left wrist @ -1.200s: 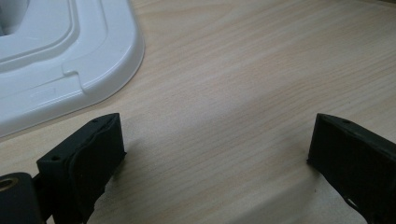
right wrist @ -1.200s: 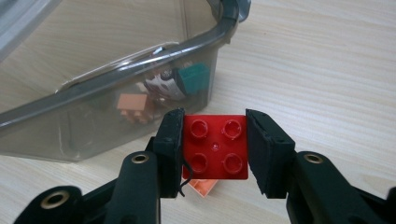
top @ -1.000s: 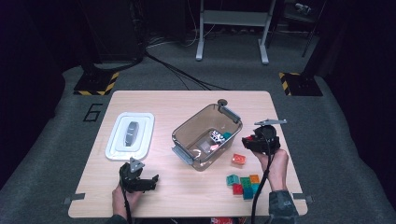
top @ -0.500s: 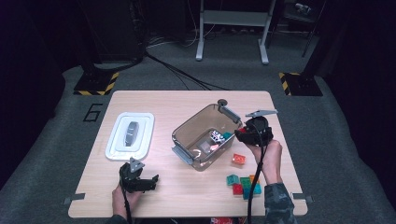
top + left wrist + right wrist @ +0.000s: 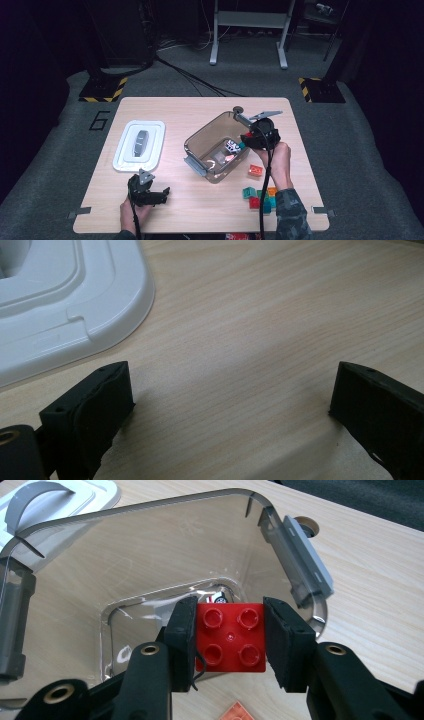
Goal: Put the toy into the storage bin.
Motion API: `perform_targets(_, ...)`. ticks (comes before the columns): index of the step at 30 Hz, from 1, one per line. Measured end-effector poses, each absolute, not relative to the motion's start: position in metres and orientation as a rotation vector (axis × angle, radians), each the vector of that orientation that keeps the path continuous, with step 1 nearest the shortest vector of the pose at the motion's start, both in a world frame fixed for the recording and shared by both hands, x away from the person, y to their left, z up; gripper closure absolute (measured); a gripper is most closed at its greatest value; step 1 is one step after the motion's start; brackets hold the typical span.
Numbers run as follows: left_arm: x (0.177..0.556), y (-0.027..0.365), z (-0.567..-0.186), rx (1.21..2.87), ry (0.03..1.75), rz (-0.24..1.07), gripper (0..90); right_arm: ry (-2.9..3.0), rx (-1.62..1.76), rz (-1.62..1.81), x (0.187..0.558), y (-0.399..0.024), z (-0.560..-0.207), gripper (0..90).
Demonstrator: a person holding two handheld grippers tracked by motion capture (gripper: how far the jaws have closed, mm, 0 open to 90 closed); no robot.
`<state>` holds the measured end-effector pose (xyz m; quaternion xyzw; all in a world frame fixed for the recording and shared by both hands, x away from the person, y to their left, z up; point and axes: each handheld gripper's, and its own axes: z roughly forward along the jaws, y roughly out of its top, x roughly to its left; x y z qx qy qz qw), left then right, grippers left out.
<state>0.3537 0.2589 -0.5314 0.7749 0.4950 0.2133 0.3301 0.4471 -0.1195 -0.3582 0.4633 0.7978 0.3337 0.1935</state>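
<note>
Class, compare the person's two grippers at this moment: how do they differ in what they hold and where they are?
The right gripper is shut on a red brick; the left gripper stands open with nothing between its jaws. The right gripper hangs over the clear bin; the left gripper sits low over bare table near the white lid. Both have two black jaws.

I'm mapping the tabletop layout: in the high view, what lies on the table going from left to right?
White lid → left gripper → clear bin → right gripper over the bin → loose blocks.
</note>
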Motion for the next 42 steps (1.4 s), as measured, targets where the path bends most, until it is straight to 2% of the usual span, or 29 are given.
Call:
perform_targets(20, 0.354, 0.259, -0.531, 2.027, 1.294, 0.558, 3.4, 2.405, 1.219, 0.870, 0.447, -0.085, -0.379, 58.9)
perform_targets(35, 0.354, 0.259, -0.531, 2.026, 1.294, 0.558, 3.4, 2.431, 1.219, 0.871, 0.442, -0.084, -0.385, 58.4)
perform_targets(42, 0.354, 0.259, -0.531, 2.026, 1.295, 0.558, 3.4, 2.419, 1.223, 0.905, 0.437, -0.088, -0.381, 50.3)
